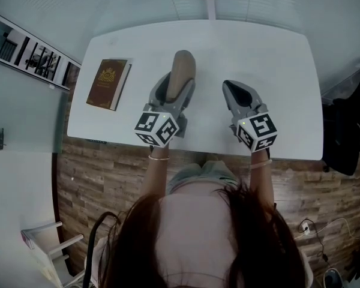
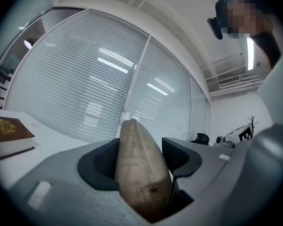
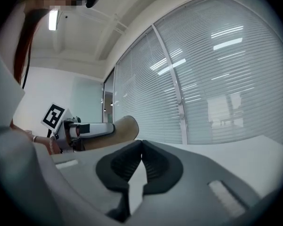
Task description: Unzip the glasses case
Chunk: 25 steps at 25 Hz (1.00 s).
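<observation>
The tan glasses case (image 1: 182, 69) stands on edge over the white table (image 1: 264, 47), pointing away from me. My left gripper (image 1: 176, 90) is shut on its near half, one pad on each side. In the left gripper view the case (image 2: 137, 166) fills the gap between the dark pads (image 2: 101, 164). My right gripper (image 1: 235, 91) hovers to the right of the case, apart from it, shut with nothing between its jaws. In the right gripper view its tips (image 3: 141, 146) meet, and the case (image 3: 121, 127) shows at the left behind them, held by the left gripper (image 3: 82, 129).
A brown book (image 1: 108, 83) with a gold crest lies at the table's left side; its cover (image 2: 7, 130) also shows in the left gripper view. A dark chair (image 1: 346, 131) stands off the table's right end. A wall of window blinds (image 3: 217, 79) runs behind the table.
</observation>
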Tool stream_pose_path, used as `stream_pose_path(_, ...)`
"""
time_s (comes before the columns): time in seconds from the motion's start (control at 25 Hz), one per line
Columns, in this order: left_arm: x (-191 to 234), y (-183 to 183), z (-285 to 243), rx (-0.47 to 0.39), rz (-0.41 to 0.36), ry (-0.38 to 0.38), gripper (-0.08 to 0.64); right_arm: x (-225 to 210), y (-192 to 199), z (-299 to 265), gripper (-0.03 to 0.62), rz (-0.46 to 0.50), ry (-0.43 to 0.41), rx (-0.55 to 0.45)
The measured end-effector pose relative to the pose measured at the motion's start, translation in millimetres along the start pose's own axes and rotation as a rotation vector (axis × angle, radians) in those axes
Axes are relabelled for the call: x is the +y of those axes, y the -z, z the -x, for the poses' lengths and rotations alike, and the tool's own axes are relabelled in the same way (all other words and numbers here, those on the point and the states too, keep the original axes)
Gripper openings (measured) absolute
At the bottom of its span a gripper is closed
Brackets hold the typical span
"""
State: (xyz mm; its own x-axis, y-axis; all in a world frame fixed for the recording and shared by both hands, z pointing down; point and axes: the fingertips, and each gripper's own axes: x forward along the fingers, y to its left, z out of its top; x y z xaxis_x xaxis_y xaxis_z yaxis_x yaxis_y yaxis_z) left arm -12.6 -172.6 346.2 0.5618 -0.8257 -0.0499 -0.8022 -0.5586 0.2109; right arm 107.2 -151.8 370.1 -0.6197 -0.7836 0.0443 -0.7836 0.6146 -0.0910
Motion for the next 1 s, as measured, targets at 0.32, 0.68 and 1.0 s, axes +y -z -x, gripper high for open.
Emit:
stream_pose_path(0.32, -3, -5, 9, 0.014, -0.070, 0.007, 0.290, 8, -6, 4, 0.003, 0.015, 0.058, -0.004)
stream_pose_path(0.68, 8, -13, 44, 0.011, -0.092, 0.001, 0.290, 43, -15, 4, 0.003, 0.037, 0.100, -0.002)
stream_pose_path(1.0, 15, -21, 81, -0.008, -0.106, -0.010, 0.290, 83, -21, 8, 0.003, 0.068, 0.114, -0.014)
